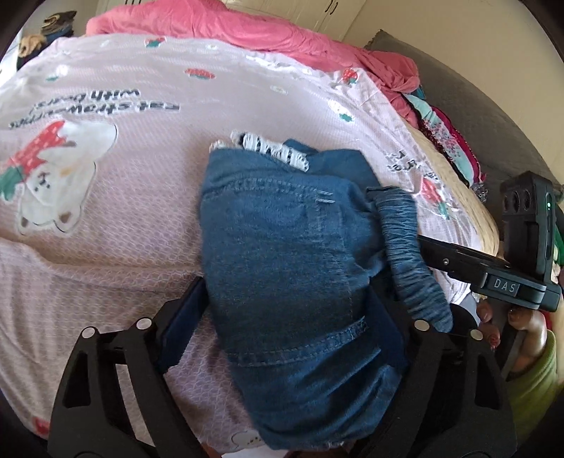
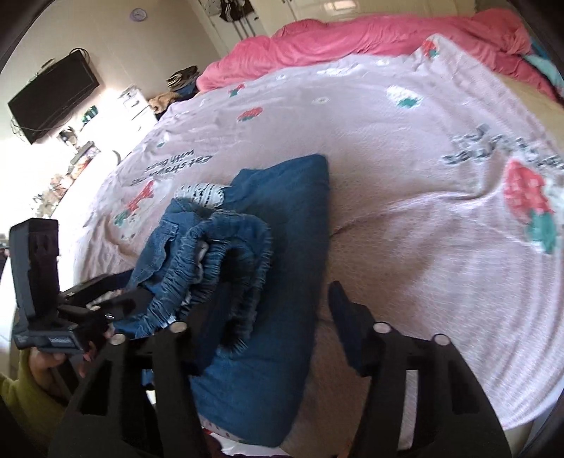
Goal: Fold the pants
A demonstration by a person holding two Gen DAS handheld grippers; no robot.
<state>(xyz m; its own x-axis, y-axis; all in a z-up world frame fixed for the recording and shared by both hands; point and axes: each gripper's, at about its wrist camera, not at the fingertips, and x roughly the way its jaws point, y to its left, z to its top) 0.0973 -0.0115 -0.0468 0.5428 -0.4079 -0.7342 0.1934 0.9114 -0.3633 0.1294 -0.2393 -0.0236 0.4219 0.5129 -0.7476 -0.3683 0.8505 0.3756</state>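
Folded blue jeans [image 1: 282, 229] lie on a pink strawberry-print blanket [image 1: 141, 176]. My left gripper [image 1: 289, 292] straddles the bundle with wide jaws; a strip of blanket shows beside its left pad, so it is open. In the right wrist view the jeans [image 2: 282, 211] show their gathered elastic waistband [image 2: 218, 246] bunched up at the left. My right gripper [image 2: 280, 285] has its left finger buried in that waistband. Its right finger [image 2: 349, 327] stands free over the blanket [image 2: 423, 211], so this gripper is open too. From the right, one right-gripper finger [image 1: 454, 260] reaches the waistband [image 1: 405, 239].
A rumpled pink duvet [image 1: 246, 31] lies along the far side of the bed. Patterned clothes [image 1: 444, 134] are piled at the right edge. A hand in a green sleeve [image 1: 535, 380] holds the right gripper. A wall TV [image 2: 53, 95] hangs beyond the bed's left side.
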